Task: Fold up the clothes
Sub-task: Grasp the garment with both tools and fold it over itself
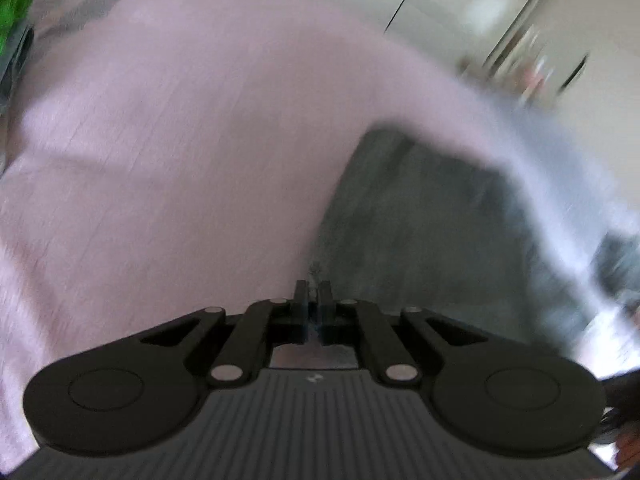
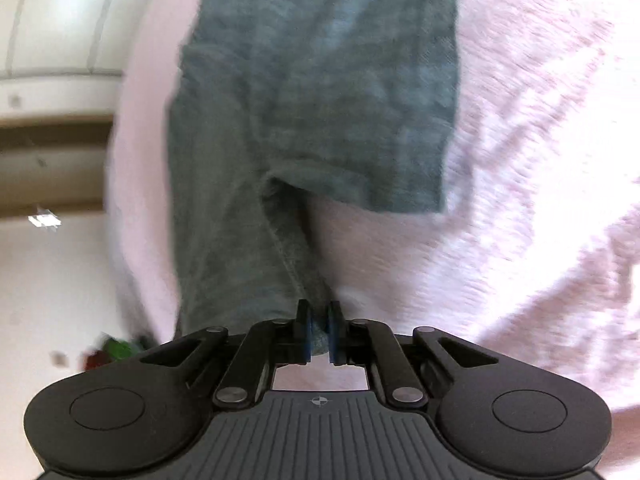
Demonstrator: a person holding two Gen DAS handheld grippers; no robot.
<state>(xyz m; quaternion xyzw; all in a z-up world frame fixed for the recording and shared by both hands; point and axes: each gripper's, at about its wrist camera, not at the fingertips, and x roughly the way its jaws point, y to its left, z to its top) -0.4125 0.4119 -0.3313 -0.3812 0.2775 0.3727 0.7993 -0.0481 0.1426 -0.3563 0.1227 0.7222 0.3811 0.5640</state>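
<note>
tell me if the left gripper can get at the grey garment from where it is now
Probably yes. The left gripper is shut right at the edge of the grey garment, with nothing between them. Blur hides whether cloth is already pinched. The right gripper is shut on the same garment, lying on the pink cover.

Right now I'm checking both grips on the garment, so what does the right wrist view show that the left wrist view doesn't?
Only the right wrist view shows the right claw shut on a bunched edge of the grey-green garment, with a sleeve-like flap lying flat. Only the left wrist view shows the left claw shut, whether on cloth is too blurred to tell, and pale cabinet doors. Both show the garment lying on the pink cover.
</note>
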